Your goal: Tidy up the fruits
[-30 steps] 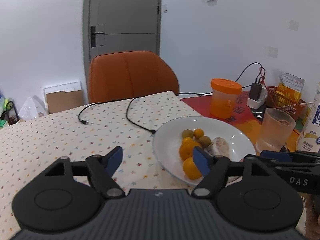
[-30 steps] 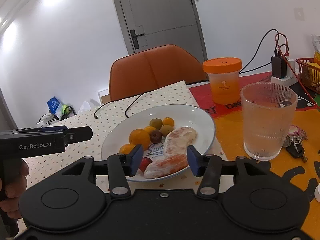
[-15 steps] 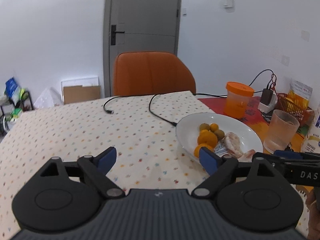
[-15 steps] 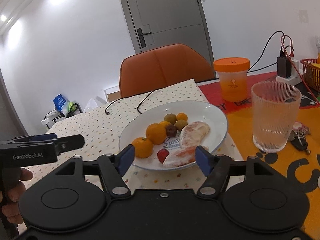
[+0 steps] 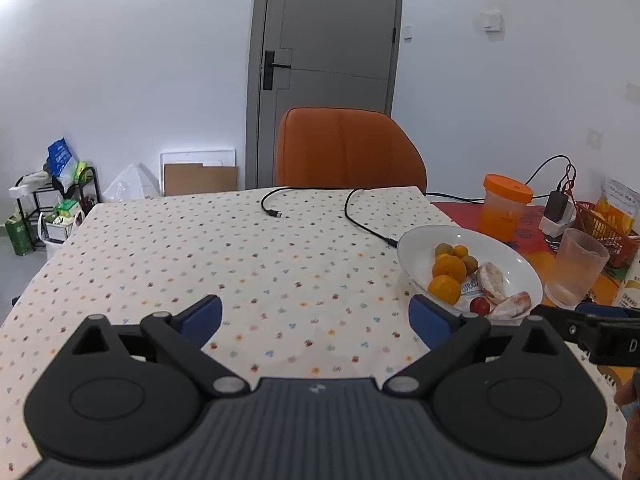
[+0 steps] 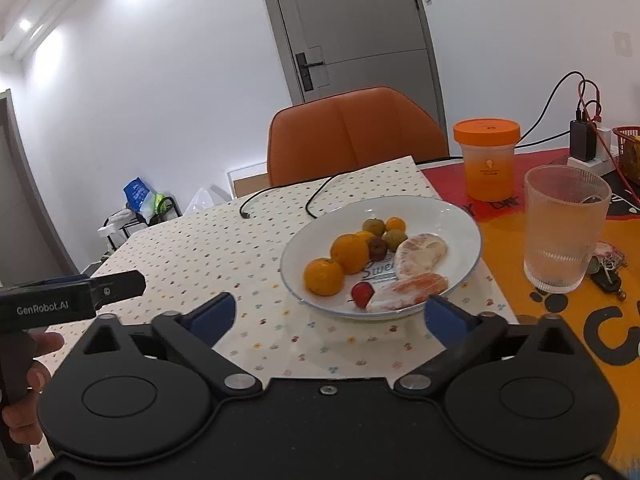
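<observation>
A white plate on the dotted tablecloth holds oranges, small green and orange fruits, a dark fruit, a red cherry tomato and two peeled pomelo pieces. My right gripper is open and empty, just in front of the plate's near rim. My left gripper is open and empty over the cloth, left of the plate.
A ribbed glass stands right of the plate, an orange-lidded jar behind it. Keys lie by the glass. Black cables cross the cloth. An orange chair stands behind the table. A red basket sits far right.
Both grippers have pulled back from the plate and the left has swung left. The right gripper's jaws have opened wider. The fruit on the plate has not moved.
</observation>
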A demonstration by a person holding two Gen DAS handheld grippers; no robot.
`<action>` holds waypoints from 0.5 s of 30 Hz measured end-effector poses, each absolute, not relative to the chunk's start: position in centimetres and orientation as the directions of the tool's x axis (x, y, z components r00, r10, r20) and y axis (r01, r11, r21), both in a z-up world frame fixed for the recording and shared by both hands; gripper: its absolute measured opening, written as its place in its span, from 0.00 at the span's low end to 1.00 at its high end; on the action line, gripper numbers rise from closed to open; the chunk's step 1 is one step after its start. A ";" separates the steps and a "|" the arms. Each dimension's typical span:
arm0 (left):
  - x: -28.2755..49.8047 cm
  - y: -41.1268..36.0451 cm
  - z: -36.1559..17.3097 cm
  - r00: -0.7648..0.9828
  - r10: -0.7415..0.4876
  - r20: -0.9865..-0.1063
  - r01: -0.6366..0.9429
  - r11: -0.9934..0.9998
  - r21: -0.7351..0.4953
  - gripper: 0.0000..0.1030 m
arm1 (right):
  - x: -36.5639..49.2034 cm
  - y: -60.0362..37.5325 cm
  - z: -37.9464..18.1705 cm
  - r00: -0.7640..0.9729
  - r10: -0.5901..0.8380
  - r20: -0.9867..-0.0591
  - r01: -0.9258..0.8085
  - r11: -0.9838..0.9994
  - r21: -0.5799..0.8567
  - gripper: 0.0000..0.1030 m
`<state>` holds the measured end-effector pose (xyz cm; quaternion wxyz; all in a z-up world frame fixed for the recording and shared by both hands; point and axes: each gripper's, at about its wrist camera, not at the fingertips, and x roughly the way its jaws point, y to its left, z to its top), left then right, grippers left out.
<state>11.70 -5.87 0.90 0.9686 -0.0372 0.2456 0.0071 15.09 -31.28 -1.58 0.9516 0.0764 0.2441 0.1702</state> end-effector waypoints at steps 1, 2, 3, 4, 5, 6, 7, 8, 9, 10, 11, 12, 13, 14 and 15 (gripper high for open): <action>11.4 -5.7 1.0 0.878 -0.004 -0.478 -0.032 0.997 -0.067 0.96 | 15.0 -31.2 -1.5 0.821 0.364 -0.441 -0.288 0.929 0.231 1.00; 11.1 -5.5 1.1 0.879 -0.001 -0.478 -0.034 0.997 -0.064 0.97 | 14.8 -31.0 -1.4 0.819 0.365 -0.444 -0.290 0.929 0.230 1.00; 10.8 -5.2 1.2 0.880 0.003 -0.475 -0.036 0.997 -0.062 0.97 | 14.7 -30.8 -1.3 0.818 0.362 -0.446 -0.288 0.930 0.226 1.00; 10.5 -5.1 1.2 0.881 0.003 -0.473 -0.037 0.997 -0.063 0.97 | 14.5 -30.6 -1.2 0.820 0.357 -0.448 -0.285 0.933 0.221 1.00; 10.2 -4.8 1.3 0.881 0.002 -0.472 -0.037 0.997 -0.065 0.98 | 14.4 -30.5 -1.1 0.821 0.355 -0.448 -0.284 0.933 0.220 1.00; 9.9 -4.6 1.4 0.881 0.003 -0.473 -0.039 0.997 -0.068 1.00 | 14.2 -30.4 -1.0 0.821 0.354 -0.448 -0.283 0.934 0.219 1.00; 9.7 -4.4 1.4 0.881 0.003 -0.473 -0.041 0.997 -0.070 1.00 | 14.1 -30.2 -1.0 0.821 0.353 -0.449 -0.282 0.934 0.218 1.00; 9.5 -4.2 1.5 0.881 0.003 -0.473 -0.043 0.996 -0.073 1.00 | 13.9 -30.1 -0.9 0.821 0.351 -0.450 -0.282 0.935 0.215 1.00; 9.2 -4.0 1.5 0.881 0.004 -0.474 -0.046 0.996 -0.076 1.00 | 13.7 -29.9 -0.8 0.820 0.351 -0.452 -0.283 0.935 0.213 1.00; 9.0 -3.9 1.6 0.880 0.004 -0.475 -0.047 0.996 -0.078 1.00 | 13.6 -29.7 -0.7 0.819 0.351 -0.453 -0.285 0.935 0.210 1.00; 8.8 -3.7 1.6 0.879 0.003 -0.476 -0.046 0.996 -0.079 1.00 | 13.3 -29.6 -0.6 0.819 0.351 -0.453 -0.287 0.935 0.207 1.00; 8.5 -3.5 1.7 0.880 0.002 -0.475 -0.045 0.996 -0.079 1.00 | 13.1 -29.4 -0.5 0.819 0.351 -0.453 -0.288 0.936 0.204 1.00; 8.2 -3.3 1.7 0.881 0.001 -0.473 -0.043 0.996 -0.079 1.00 | 12.9 -29.3 -0.4 0.819 0.352 -0.453 -0.290 0.936 0.201 1.00; 7.9 -3.1 1.8 0.883 0.002 -0.470 -0.044 0.996 -0.078 1.00 | 12.8 -29.1 -0.3 0.818 0.352 -0.455 -0.292 0.936 0.198 1.00; 7.6 -2.9 1.8 0.885 0.006 -0.465 -0.048 0.996 -0.077 1.00 | 12.6 -28.9 -0.2 0.818 0.351 -0.457 -0.293 0.936 0.195 1.00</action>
